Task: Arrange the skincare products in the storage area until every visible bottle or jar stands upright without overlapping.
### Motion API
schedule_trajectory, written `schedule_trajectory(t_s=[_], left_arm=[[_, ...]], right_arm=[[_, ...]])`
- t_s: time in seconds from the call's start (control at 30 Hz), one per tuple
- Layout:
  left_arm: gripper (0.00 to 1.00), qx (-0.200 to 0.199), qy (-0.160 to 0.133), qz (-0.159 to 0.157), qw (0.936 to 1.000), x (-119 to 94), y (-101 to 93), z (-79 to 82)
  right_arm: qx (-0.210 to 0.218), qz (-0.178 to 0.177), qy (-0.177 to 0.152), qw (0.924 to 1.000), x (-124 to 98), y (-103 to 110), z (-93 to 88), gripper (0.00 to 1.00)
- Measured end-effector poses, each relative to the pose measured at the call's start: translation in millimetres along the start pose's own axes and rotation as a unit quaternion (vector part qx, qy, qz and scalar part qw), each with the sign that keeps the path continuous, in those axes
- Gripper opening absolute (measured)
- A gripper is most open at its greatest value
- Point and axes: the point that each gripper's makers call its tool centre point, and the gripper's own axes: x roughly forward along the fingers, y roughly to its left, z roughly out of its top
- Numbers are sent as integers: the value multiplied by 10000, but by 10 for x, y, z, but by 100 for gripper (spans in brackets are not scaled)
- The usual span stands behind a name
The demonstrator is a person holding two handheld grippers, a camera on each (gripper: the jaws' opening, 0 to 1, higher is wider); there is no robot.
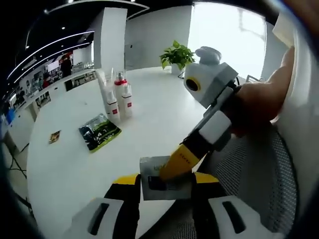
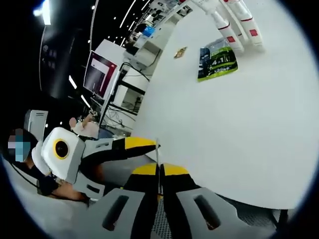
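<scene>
A flat silver sachet [image 1: 158, 185] hangs over the table's near edge. My right gripper [image 1: 177, 162] reaches in from the right and is shut on the sachet's top. In the right gripper view the sachet [image 2: 157, 149] shows edge-on between the closed jaws of my right gripper [image 2: 159, 169]. My left gripper [image 1: 166, 178] is open, with one jaw on each side of the sachet; the same gripper [image 2: 142, 144] comes in from the left in the right gripper view. Three white bottles with red labels [image 1: 119, 97] [image 2: 234, 22] stand upright together far across the table.
A green and black packet [image 1: 99, 132] [image 2: 217, 62] lies flat in front of the bottles, and a small packet [image 1: 55, 136] [image 2: 180, 51] lies further left. The round white table [image 1: 75, 169] [image 2: 239, 139] is bare nearby. A potted plant [image 1: 177, 55] stands at the back. A mesh chair [image 1: 259, 189] is under my hands.
</scene>
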Motion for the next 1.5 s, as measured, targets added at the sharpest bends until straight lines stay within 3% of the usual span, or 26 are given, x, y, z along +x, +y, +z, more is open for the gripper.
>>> schedule_trajectory(t_s=[0.23, 0.37, 0.47, 0.53, 0.63, 0.8, 0.93, 1.03, 1.07, 1.17, 1.2, 1.33, 1.4, 1.43, 1.5], left_arm=[[43, 137, -288, -130, 9994, -26, 1, 44], [48, -741, -768, -349, 9937, -80, -1, 149], [49, -1000, -1179, -412, 9871, -146, 61, 282], [49, -1553, -1511, -698, 9738, -200, 63, 391], [49, -2107, -1722, -1158, 9553, -234, 2, 471], [45, -2283, -1776, -1507, 9453, -260, -86, 504], [28, -2561, -1838, -1871, 9304, -321, -134, 531], [22, -2875, -2048, -2091, 9120, -402, -131, 605], [20, -2923, -2063, -2133, 9091, -422, -129, 608], [12, -3137, -2080, -2502, 8920, -492, -183, 629], [9, -3144, -2110, -2523, 8905, -507, -172, 634], [1, -3342, -2397, -2664, 8717, -603, -103, 694], [0, -3394, -2472, -2582, 8701, -619, -52, 691], [0, -3514, -2618, -2513, 8631, -645, 12, 716], [0, -3752, -2842, -2468, 8471, -694, 119, 748]], right_arm=[[-62, 125, -156, 9998, -123, 11, 107, 0], [-199, 197, -237, 9993, -283, -35, 226, 0], [-123, 403, -206, 9989, -366, -33, 266, 0], [-134, 696, -181, 9973, -448, 52, 289, 0], [-243, 1094, -209, 9935, -541, 206, 336, 0], [-500, 1541, -90, 9867, -609, 400, 328, 0], [-542, 1892, -20, 9804, -627, 530, 346, 0], [-620, 1992, 44, 9780, -629, 589, 355, 0], [-614, 2029, 63, 9773, -631, 606, 350, 0], [-647, 2086, 116, 9758, -621, 648, 333, 0], [-657, 2095, 117, 9755, -621, 652, 333, 0], [-353, 2255, -175, 9735, -587, 719, 423, 1], [-513, 2097, -426, 9755, -552, 688, 482, 4], [-638, 1973, -659, 9760, -533, 671, 530, 7], [-557, 1978, -737, 9759, -521, 680, 536, 10]])
